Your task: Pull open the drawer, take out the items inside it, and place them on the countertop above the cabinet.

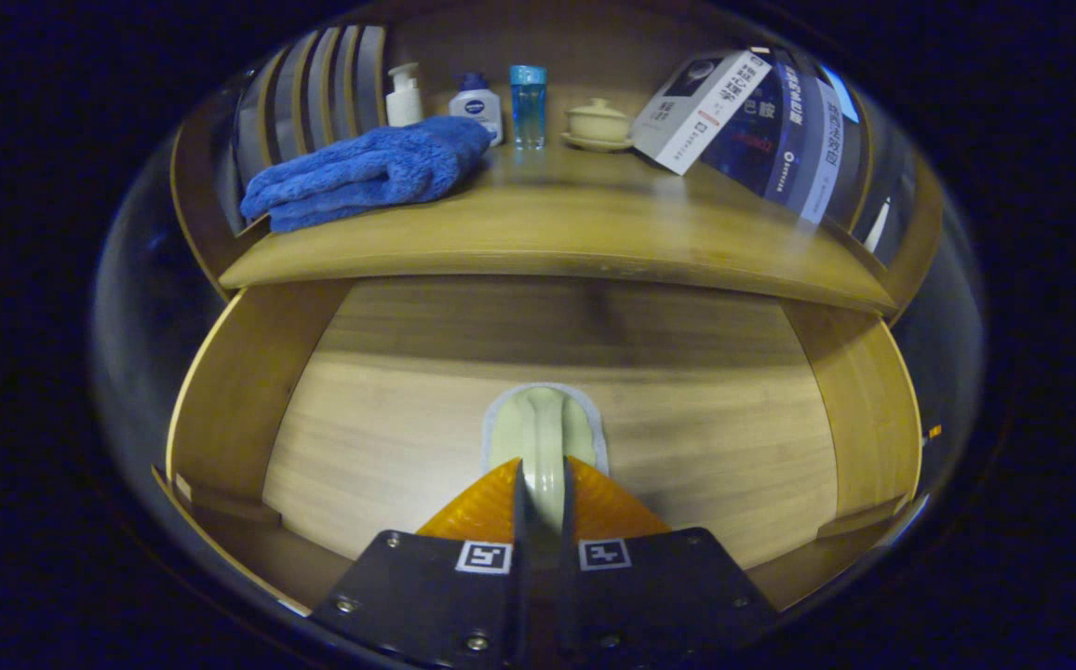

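Tongs (543, 493) clenched on a pale green brush-like item (543, 433) w/ a grey rim, can't ID it further. Both fingers press its ridged handle, one each side. Item's rounded head sticks out just ahead of the fingertips, over the drawer floor; can't tell if touching the floor or lifted.

Drawer (240, 391) pulled open, wood, tongs sit inside it between the side walls.

Bench (575, 233) directly above/beyond the drawer. On it: folded blue towel (370, 177) toward the left, then along the back a white pump bottle (403, 93), white bottle w/ blue cap (476, 104), blue tumbler (528, 104), cream lidded cup on saucer (598, 123). White box (701, 110) leans tilted at the right against upright books (803, 130).
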A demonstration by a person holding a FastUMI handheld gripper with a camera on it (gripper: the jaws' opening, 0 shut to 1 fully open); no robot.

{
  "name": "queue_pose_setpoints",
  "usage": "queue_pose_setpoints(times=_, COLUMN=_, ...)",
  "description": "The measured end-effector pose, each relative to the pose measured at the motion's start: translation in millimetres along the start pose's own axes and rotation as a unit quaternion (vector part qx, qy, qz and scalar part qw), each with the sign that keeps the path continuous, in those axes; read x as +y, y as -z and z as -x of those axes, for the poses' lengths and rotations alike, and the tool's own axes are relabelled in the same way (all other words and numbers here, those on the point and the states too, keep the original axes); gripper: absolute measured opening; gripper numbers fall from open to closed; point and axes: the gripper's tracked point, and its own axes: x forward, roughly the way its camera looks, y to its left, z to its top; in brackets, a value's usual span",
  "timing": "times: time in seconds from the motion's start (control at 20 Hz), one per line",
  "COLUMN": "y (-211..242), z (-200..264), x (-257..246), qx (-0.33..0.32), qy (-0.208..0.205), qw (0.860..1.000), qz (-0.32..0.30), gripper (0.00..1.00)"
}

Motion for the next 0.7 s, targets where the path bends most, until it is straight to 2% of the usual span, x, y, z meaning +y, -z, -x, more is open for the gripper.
queue_pose_setpoints(times=0.15, y=-8, z=21, x=6, qx=-0.026, qy=-0.008, qw=1.0, qz=-0.015, gripper=0.12)
queue_pose_setpoints(times=0.35, y=-29, z=55, x=0, qx=-0.062, qy=0.009, qw=0.998, qz=-0.013, gripper=0.12)
queue_pose_setpoints(times=0.7, y=-94, z=95, x=-15, qx=-0.131, qy=0.032, qw=0.991, qz=-0.022, gripper=0.12)
